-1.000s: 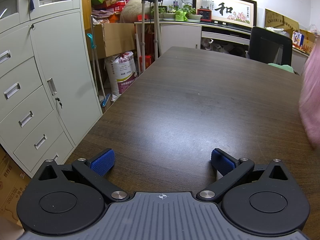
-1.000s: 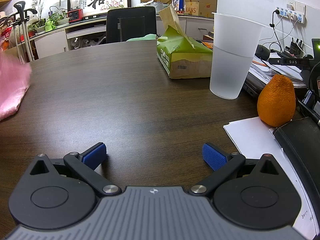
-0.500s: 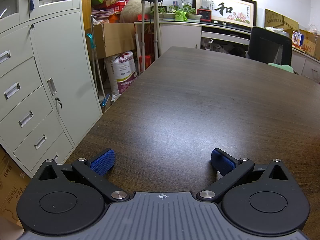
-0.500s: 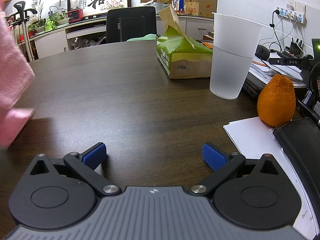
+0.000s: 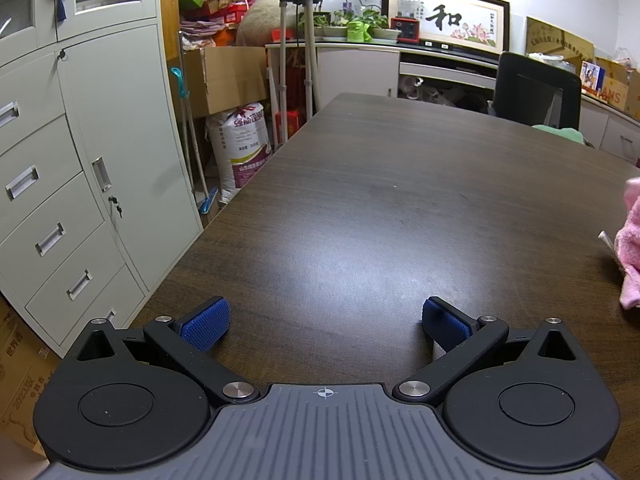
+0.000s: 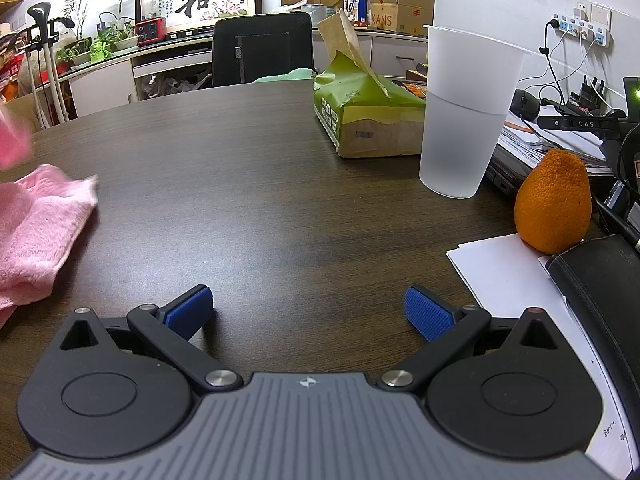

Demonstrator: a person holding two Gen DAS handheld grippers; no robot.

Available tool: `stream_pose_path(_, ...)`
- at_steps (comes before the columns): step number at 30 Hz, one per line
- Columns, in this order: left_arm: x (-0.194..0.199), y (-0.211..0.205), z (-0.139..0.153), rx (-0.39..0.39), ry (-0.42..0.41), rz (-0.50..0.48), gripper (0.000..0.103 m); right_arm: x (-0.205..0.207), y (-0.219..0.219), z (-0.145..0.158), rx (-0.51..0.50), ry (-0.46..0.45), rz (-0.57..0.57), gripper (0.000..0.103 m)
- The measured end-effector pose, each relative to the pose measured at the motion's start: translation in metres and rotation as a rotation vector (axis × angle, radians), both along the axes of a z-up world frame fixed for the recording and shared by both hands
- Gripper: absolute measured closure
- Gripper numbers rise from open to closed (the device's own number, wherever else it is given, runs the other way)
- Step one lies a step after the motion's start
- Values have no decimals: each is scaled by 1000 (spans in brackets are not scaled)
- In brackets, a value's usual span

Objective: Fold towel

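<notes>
A pink towel (image 6: 38, 232) lies crumpled on the dark wooden table (image 6: 256, 184) at the far left of the right wrist view, partly cut off by the frame. Its edge also shows at the far right of the left wrist view (image 5: 630, 264). My left gripper (image 5: 325, 322) is open and empty, low over the table, with the towel to its right. My right gripper (image 6: 308, 312) is open and empty, low over the table, with the towel to its left.
To the right stand a frosted plastic cup (image 6: 466, 112), a green tissue pack (image 6: 368, 120), an orange (image 6: 554, 202), white paper (image 6: 508, 272) and a black pad (image 6: 600, 276). A black chair (image 6: 262, 48) is at the far side. Grey cabinets (image 5: 80, 184) stand beyond the table's left edge.
The pink towel was up in the air and blurred at the frame edges; now it has dropped onto the table between the two grippers. Neither gripper has moved.
</notes>
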State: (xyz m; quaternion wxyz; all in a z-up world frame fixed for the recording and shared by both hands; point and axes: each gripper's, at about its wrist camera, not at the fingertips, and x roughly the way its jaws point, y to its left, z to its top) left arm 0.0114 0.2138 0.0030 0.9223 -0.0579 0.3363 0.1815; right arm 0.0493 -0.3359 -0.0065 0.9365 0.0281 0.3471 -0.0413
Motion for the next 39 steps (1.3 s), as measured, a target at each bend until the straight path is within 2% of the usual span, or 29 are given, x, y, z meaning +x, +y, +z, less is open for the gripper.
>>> stream_pose_path(39, 0, 0, 0, 0, 0, 0, 0, 0, 0, 0, 0, 0, 0, 0)
